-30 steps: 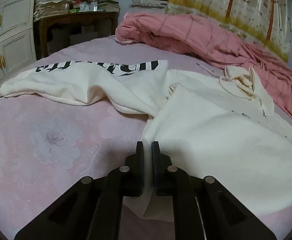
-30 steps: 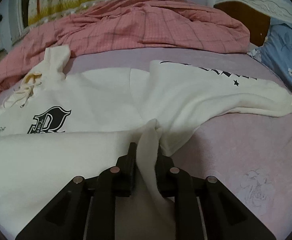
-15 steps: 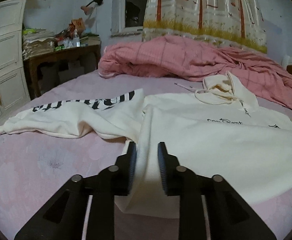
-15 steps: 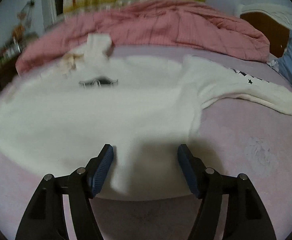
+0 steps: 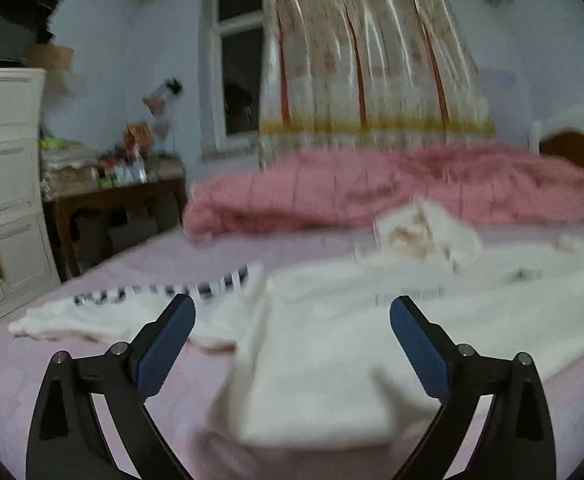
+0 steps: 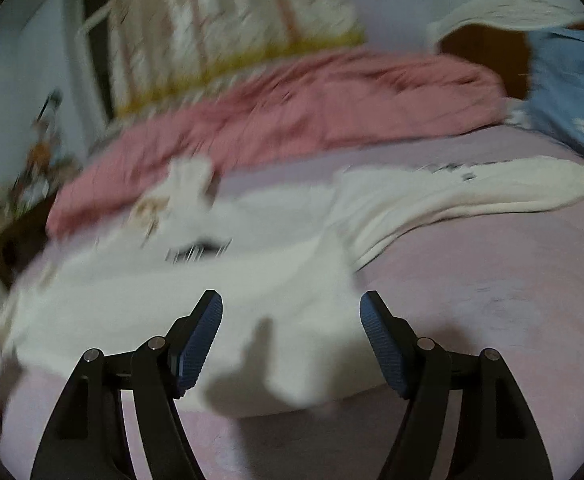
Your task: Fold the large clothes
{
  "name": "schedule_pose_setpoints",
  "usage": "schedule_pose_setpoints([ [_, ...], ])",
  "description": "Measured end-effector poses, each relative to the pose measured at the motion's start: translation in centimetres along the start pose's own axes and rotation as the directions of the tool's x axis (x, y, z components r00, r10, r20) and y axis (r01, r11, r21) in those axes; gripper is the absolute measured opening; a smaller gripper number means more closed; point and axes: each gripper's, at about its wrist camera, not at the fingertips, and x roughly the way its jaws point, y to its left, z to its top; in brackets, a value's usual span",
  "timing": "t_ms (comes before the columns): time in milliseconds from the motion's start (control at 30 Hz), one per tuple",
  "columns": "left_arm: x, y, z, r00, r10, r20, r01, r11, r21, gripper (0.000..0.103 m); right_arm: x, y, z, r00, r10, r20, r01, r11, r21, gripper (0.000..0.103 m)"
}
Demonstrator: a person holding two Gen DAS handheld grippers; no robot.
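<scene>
A cream hoodie (image 5: pixel 331 352) lies spread on the pink bedsheet (image 5: pixel 32 364), its hem folded up towards the chest. In the left wrist view its lettered sleeve (image 5: pixel 112 312) stretches left and the hood (image 5: pixel 419 228) lies at the far side. My left gripper (image 5: pixel 290 300) hovers over the folded hem; its jaws are opening wide, with no cloth pinched between them. In the blurred right wrist view the hoodie (image 6: pixel 212 280) fills the middle and its other sleeve (image 6: pixel 471 196) runs right. My right gripper (image 6: pixel 290 294) stands open above the hem edge, holding nothing.
A crumpled pink quilt (image 5: pixel 371 188) lies along the far side of the bed. A white cabinet (image 5: pixel 4 208) and a cluttered wooden table (image 5: pixel 124 204) stand at the left. A blue pillow (image 6: pixel 567 92) and a headboard (image 6: pixel 487 48) are at the right.
Both grippers were shut on the hoodie's hem; both have opened and let it go. They have drawn back and lifted, so the views now tilt up towards the window and curtain.
</scene>
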Motion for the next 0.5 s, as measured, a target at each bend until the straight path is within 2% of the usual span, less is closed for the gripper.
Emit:
schedule_pose_setpoints([
  [67,-1.5,0.0,1.3,0.996,0.017,0.089,-0.015,1.000,-0.025,0.103,-1.5,-0.4,0.0,0.997,0.008,0.073,-0.010,1.000,0.025,0.075],
  [100,-2.0,-0.1,1.9,0.993,0.013,0.115,-0.009,1.000,-0.029,0.103,-2.1,-0.5,0.0,0.995,0.016,0.102,-0.019,0.999,0.027,0.081],
  [167,-2.5,-0.8,3.4,0.987,-0.025,0.157,0.028,0.999,-0.021,0.103,-3.0,-0.4,0.2,0.988,0.029,0.154,-0.033,0.999,0.024,0.089],
  [233,-2.7,-1.8,4.6,0.980,-0.049,0.191,0.052,0.999,-0.011,0.103,-3.4,-0.1,0.3,0.983,0.047,0.177,-0.049,0.999,0.010,0.089],
  [300,-2.8,-3.0,5.4,0.974,-0.058,0.220,0.061,0.998,-0.010,0.103,-3.4,0.4,0.3,0.983,0.045,0.176,-0.043,0.999,-0.012,0.089],
  [367,-3.3,-4.4,5.9,0.960,-0.076,0.271,0.081,0.997,-0.006,0.103,-3.0,0.5,0.4,0.987,0.027,0.156,-0.024,1.000,-0.020,0.089],
  [500,-3.3,-8.1,7.2,0.946,-0.128,0.299,0.111,0.991,0.074,0.103,-2.1,-0.1,0.6,0.992,0.042,0.116,-0.043,0.999,0.005,0.089],
])
